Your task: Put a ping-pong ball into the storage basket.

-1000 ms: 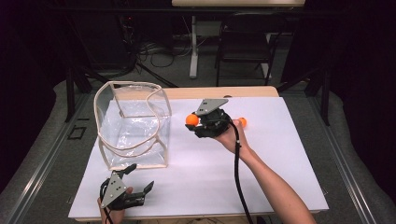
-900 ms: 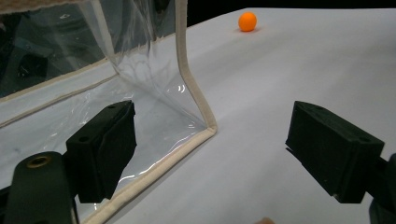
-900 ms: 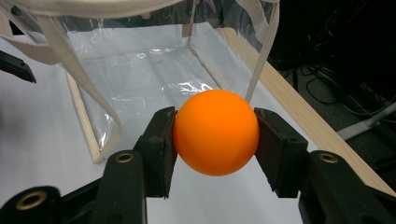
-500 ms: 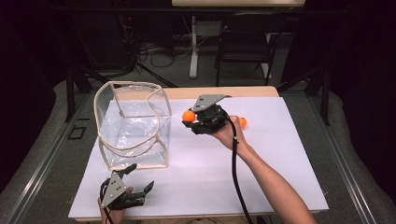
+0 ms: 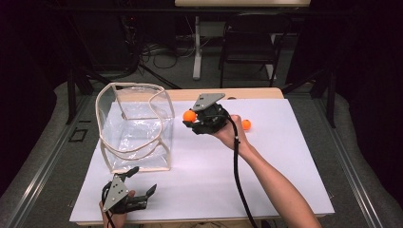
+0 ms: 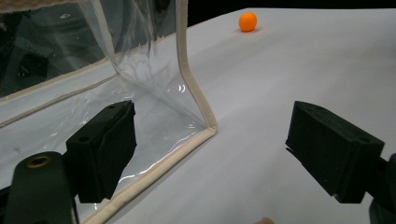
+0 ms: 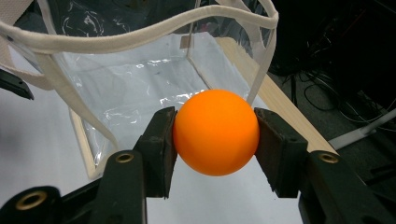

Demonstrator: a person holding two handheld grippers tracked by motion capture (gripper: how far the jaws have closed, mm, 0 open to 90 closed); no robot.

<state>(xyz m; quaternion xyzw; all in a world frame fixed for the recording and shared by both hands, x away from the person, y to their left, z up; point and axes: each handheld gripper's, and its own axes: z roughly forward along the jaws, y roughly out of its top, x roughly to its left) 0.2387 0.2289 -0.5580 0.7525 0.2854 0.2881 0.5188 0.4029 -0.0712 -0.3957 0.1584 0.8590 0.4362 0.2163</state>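
White sheeting point(image 5: 285, 180) was spread over the table, w/ dark room clutter, a chair and cables seen behind. A clear plastic bag point(image 5: 135, 128) w/ cream trim and loop handles was stood upright at the left of the sheet, mouth up, prob. so things could be dropped in from above.

An orange ball point(image 7: 215, 132) was clamped between the jaws of the right gripper point(image 5: 194, 119), pinched across its middle from both sides. It was held off the surface, just beside the bag's right wall and near rim height; the bag's open mouth was seen beyond it in the right gripper view. Judged: the ball was being carried toward the bag for a drop-in.

A second orange ball point(image 5: 246, 124) was left on the sheet to the right of that hand, apart from the bag, likely next for pickup.

The left gripper point(image 5: 142, 182) was kept low at the near edge, jaws spread wide w/ nothing between them, pointed at the bag's near bottom corner point(image 6: 208, 128). Judged: it was parked there to steady the bag if needed
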